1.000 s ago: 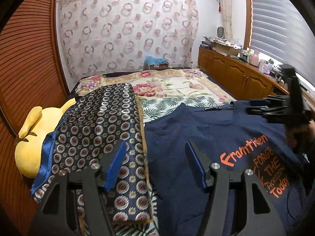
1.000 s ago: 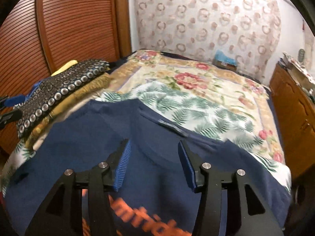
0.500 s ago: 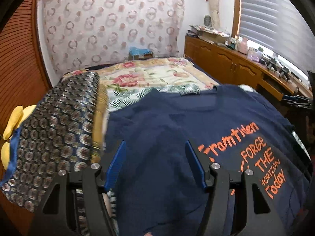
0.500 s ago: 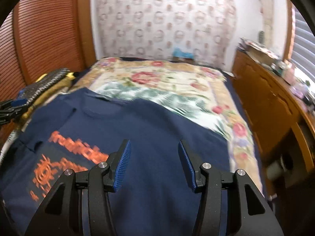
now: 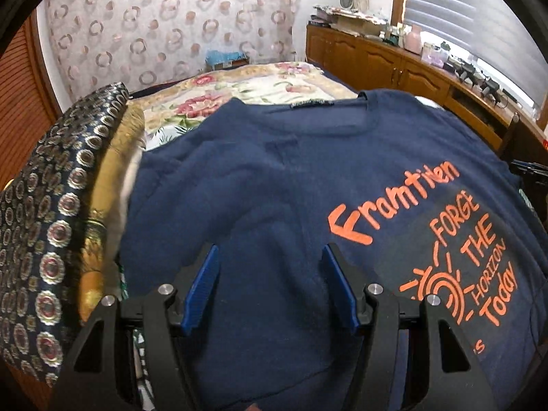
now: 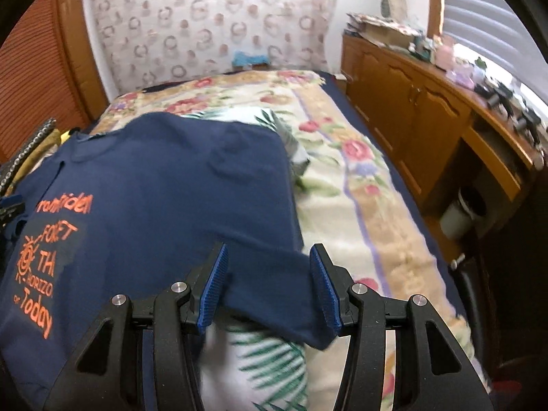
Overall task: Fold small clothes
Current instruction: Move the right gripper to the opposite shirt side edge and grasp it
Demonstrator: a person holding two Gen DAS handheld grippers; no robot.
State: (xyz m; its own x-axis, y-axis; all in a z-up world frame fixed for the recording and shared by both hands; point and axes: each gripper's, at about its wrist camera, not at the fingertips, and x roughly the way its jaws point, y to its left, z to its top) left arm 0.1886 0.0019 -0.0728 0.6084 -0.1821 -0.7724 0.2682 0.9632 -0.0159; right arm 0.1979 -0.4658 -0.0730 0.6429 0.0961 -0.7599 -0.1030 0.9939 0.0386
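Note:
A navy T-shirt [image 5: 274,178] with orange lettering lies face up on the floral bedspread [image 5: 260,85], collar toward the far wall. My left gripper [image 5: 270,250] hovers open above the shirt's left half, with only cloth below its blue pads. In the right wrist view the same T-shirt [image 6: 171,188] fills the left side, and its right sleeve [image 6: 291,298] sticks out over the bedspread [image 6: 359,188]. My right gripper [image 6: 269,250] is open just above that sleeve; whether its pads touch the cloth does not show. The left gripper's tip [image 6: 10,205] shows at the left edge.
A folded dark cloth with a ring pattern [image 5: 51,205] lies on yellow fabric along the bed's left side. A wooden cabinet [image 6: 428,109] with clutter on top runs along the right, with a white bin [image 6: 459,219] beneath. A slatted wooden door [image 6: 41,51] stands to the left.
Both grippers swung to the right. The left went from over the patterned cloth to over the shirt. The right went from near the collar to the shirt's right sleeve. Both jaws kept their width.

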